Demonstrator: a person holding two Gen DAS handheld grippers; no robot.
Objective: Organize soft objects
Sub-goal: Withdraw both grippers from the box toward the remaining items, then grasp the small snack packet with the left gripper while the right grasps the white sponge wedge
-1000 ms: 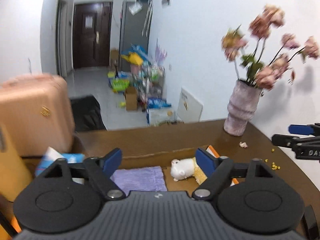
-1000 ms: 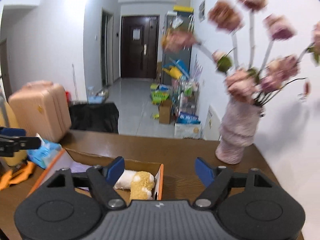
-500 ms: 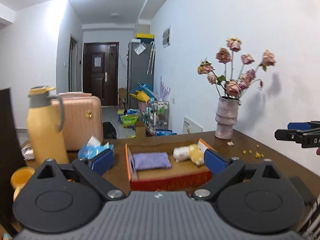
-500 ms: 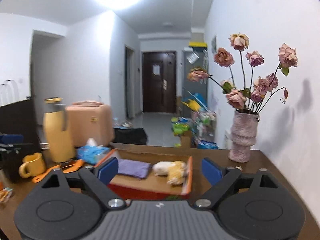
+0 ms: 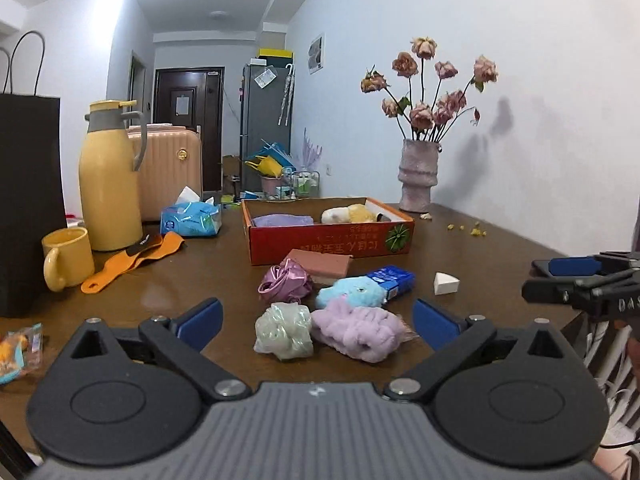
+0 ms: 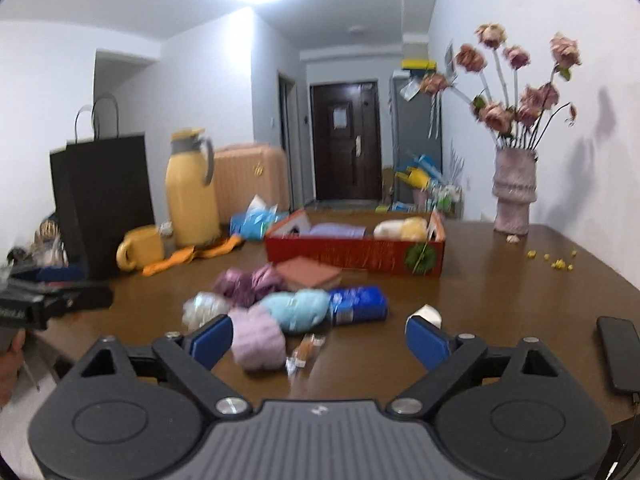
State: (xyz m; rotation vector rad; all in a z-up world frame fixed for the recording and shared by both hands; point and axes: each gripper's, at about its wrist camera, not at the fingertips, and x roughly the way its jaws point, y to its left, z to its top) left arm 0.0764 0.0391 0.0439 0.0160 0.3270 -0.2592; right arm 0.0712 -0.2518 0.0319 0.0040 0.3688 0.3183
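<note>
A red cardboard box (image 5: 328, 242) stands mid-table and holds a folded purple cloth (image 5: 282, 221) and a white-and-yellow plush (image 5: 348, 214). In front of it lie a pink satin scrunchie (image 5: 286, 284), a pale scrunchie (image 5: 285, 330), a lilac fluffy band (image 5: 358, 330), a light blue plush (image 5: 350, 294), a brown pad (image 5: 320, 262) and a blue packet (image 5: 394, 278). My left gripper (image 5: 316, 320) hovers just short of this pile, its jaws opening with nothing pressed between them. My right gripper (image 6: 319, 339) stands open before the lilac band (image 6: 258, 338) and blue plush (image 6: 298, 308).
A yellow thermos (image 5: 110, 176), yellow mug (image 5: 68, 256), black paper bag (image 5: 28, 200), tissue pack (image 5: 190, 220) and orange shoehorn (image 5: 132, 258) crowd the left. A vase of dried roses (image 5: 416, 176) stands back right. A phone (image 6: 618, 354) lies near the right edge, a snack wrapper (image 6: 304, 354) by the pile.
Both grippers have drawn back from over the box and sunk lower, their jaws spreading wider. The pile of soft things in front of the box has come into view.
</note>
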